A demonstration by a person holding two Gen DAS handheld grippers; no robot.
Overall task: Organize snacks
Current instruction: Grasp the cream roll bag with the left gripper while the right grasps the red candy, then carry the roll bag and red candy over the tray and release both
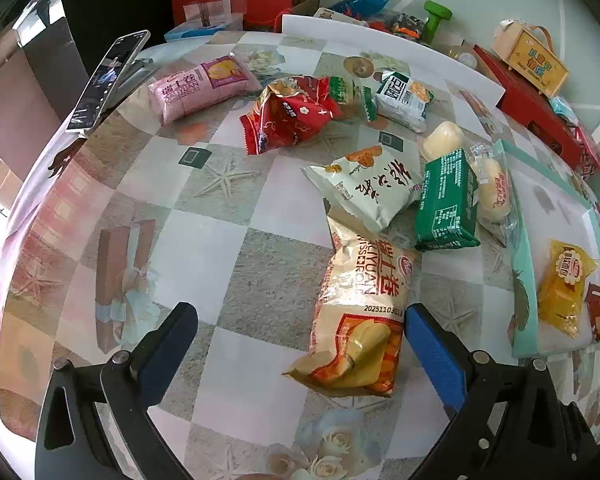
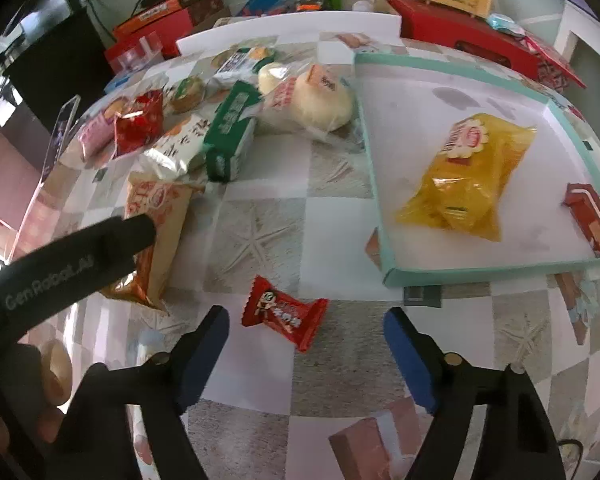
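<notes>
My left gripper (image 1: pixel 300 316) is open and points down at the table, straddling the lower end of a cream and orange Swiss roll pack (image 1: pixel 360 312). The pack lies close against the right pad, while the left pad stands well clear. My right gripper (image 2: pixel 305 317) is open with a small red candy packet (image 2: pixel 284 312) lying flat between its fingertips, touching neither. A teal-rimmed white tray (image 2: pixel 380 200) to the right holds a yellow snack bag (image 2: pixel 468 176) and a small red packet (image 2: pixel 590 220). In the right wrist view a black finger (image 2: pixel 112 236) of the left gripper hangs over the Swiss roll pack (image 2: pixel 156 232).
A cluster of snacks lies behind: a green pack (image 1: pixel 446 200), a white pack (image 1: pixel 364 184), a wrapped bun (image 1: pixel 492 188), a red bag (image 1: pixel 292 116) and a pink roll pack (image 1: pixel 196 88). A phone (image 1: pixel 104 84) stands propped at the left edge. Red boxes (image 2: pixel 468 32) sit beyond the table.
</notes>
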